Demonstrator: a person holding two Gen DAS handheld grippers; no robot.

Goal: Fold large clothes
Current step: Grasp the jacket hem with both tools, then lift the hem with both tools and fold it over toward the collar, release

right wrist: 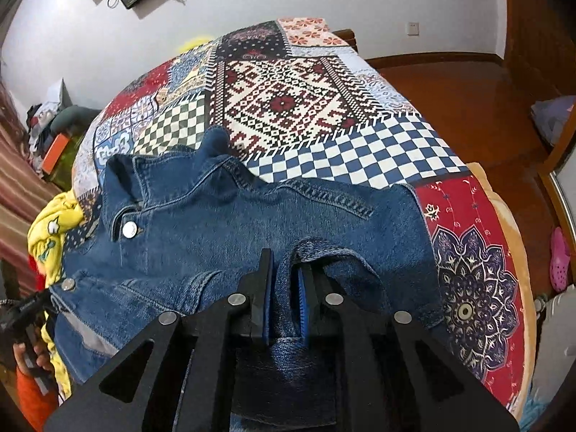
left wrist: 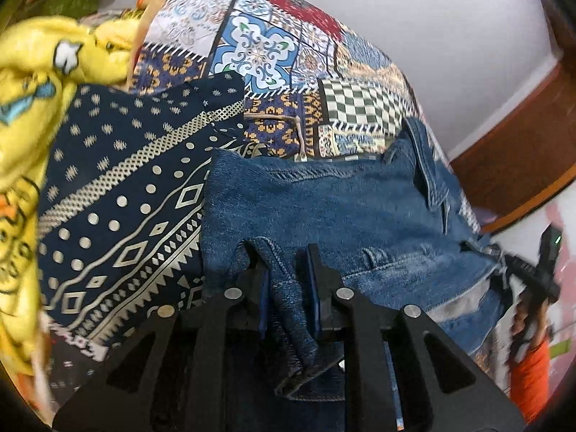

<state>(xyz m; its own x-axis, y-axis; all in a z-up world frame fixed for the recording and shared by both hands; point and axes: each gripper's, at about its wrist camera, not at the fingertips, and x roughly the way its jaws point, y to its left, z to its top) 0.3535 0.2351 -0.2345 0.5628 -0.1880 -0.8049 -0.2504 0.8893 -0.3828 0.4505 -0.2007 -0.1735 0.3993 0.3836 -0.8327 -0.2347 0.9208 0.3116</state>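
A blue denim jacket (left wrist: pixel 342 201) (right wrist: pixel 216 223) lies front up on the patchwork bedspread (left wrist: pixel 259 46) (right wrist: pixel 288 108), its collar pointing away and two metal buttons showing. My left gripper (left wrist: pixel 282 252) is shut on a folded denim edge at the jacket's left side, and the fabric runs down between its blue pads. My right gripper (right wrist: pixel 286 259) is shut on a thick denim fold at the jacket's right side, with cloth bunched over the tips. Both point steeply down at the bed. The other gripper shows only as a black shape at the frame edge in each wrist view.
A navy garment with a white geometric print (left wrist: pixel 118 187) lies left of the jacket, and a crumpled yellow printed garment (left wrist: pixel 32 72) (right wrist: pixel 54 223) lies beyond it. Wooden floor (right wrist: pixel 450 100) with a pink slipper (right wrist: pixel 559 262) is right of the bed. An orange sleeve (left wrist: pixel 529 378) is nearby.
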